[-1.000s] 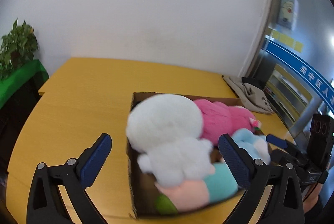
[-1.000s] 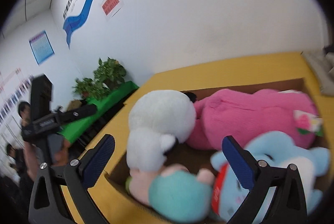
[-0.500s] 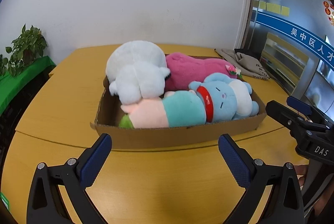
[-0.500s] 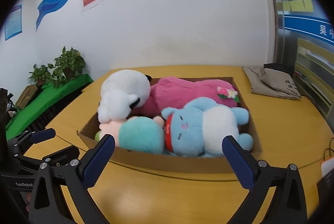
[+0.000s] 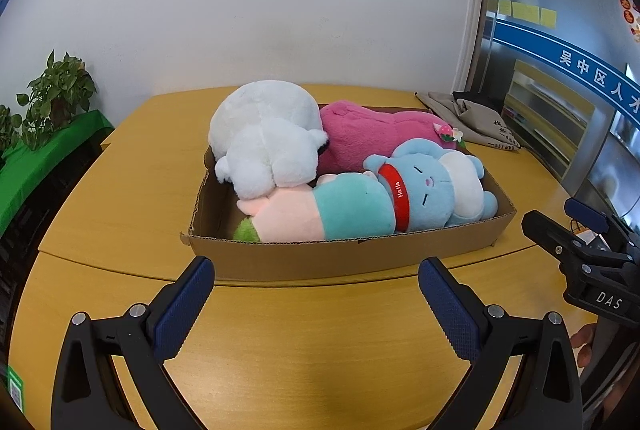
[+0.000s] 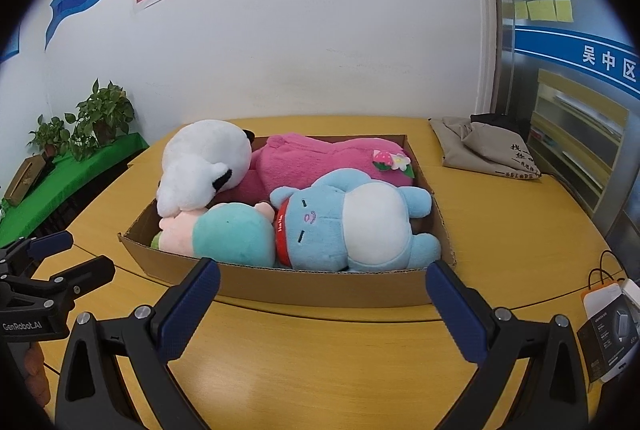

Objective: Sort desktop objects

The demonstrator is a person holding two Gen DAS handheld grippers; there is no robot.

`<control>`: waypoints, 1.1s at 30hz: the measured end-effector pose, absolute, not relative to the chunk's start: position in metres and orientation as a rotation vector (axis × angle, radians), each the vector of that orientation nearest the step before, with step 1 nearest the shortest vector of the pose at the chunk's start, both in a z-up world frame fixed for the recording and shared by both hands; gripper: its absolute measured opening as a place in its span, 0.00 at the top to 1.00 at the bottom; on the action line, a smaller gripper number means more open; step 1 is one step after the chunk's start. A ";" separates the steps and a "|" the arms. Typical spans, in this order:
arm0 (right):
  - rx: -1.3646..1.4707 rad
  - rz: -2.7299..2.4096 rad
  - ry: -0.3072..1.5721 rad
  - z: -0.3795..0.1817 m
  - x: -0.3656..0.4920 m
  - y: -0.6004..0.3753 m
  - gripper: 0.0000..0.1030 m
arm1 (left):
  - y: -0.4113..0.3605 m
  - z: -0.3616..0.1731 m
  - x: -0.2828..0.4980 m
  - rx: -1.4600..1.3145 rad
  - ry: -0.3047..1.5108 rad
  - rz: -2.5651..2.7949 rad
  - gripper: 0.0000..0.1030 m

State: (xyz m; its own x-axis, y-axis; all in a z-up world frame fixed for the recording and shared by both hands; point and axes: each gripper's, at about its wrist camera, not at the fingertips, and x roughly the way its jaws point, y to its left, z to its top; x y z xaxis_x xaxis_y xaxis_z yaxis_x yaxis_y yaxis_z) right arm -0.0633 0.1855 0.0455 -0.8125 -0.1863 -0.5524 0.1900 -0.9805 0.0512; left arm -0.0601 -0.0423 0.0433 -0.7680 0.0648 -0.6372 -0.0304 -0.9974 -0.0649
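Note:
A shallow cardboard box (image 5: 344, 257) (image 6: 320, 286) sits on the yellow table and holds several plush toys. A white plush (image 5: 266, 137) (image 6: 200, 163) lies at its left, a pink plush (image 5: 380, 137) (image 6: 320, 159) at the back, a blue plush with a red collar (image 5: 436, 185) (image 6: 352, 222) at the front right, and a teal and peach plush (image 5: 320, 209) (image 6: 228, 234) at the front left. My left gripper (image 5: 316, 306) is open in front of the box, holding nothing. My right gripper (image 6: 322, 304) is also open and holding nothing, short of the box's near wall.
A grey cloth bag (image 5: 468, 117) (image 6: 480, 149) lies at the table's back right. A small boxed device (image 6: 612, 326) with a cord rests at the right edge. Potted plants (image 5: 52, 97) (image 6: 100, 117) stand on a green shelf at left. The wall is close behind the table.
Both grippers have pulled back from right over the plush toys to in front of the box; the whole box now shows. Both stay open.

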 end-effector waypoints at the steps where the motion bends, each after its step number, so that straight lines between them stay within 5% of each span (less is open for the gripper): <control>1: 0.859 -2.816 0.008 0.045 -0.064 0.186 0.01 | -0.042 0.043 -0.060 -1.047 -0.080 2.905 0.00; 33: 0.883 -2.813 0.013 0.041 -0.055 0.191 0.01 | -0.030 0.045 -0.054 -1.041 -0.053 2.868 0.00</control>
